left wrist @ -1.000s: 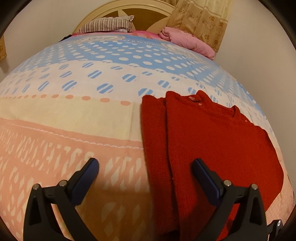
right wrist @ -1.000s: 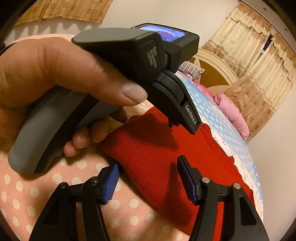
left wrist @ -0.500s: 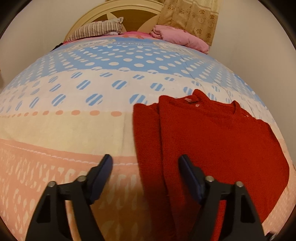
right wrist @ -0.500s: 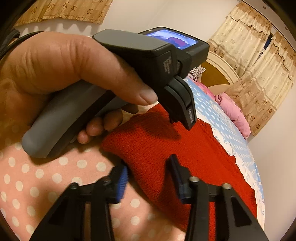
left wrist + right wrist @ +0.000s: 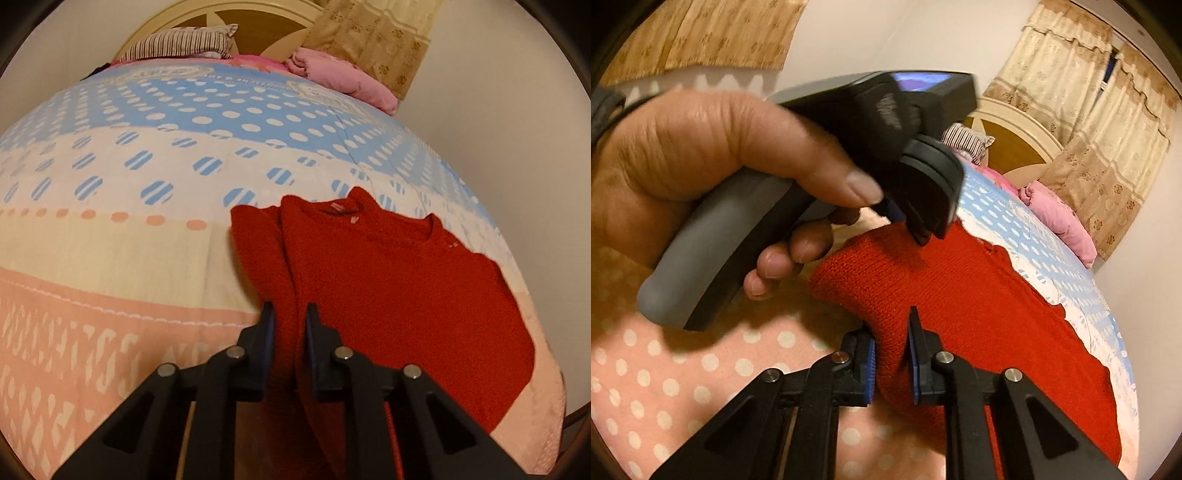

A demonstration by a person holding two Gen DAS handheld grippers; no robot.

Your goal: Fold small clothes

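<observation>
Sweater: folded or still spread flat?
Partly folded. The sweater lies on the bed with its left side doubled over the body; collar end uncovered. Both grippers pinch its near edge.

No text can be read; the pale print on the left gripper (image 5: 925,236) body is too blurred

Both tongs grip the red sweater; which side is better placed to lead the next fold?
Probably the left tongs: they pinch the red sweater at its folded side. The right tongs pinch a corner.
</observation>
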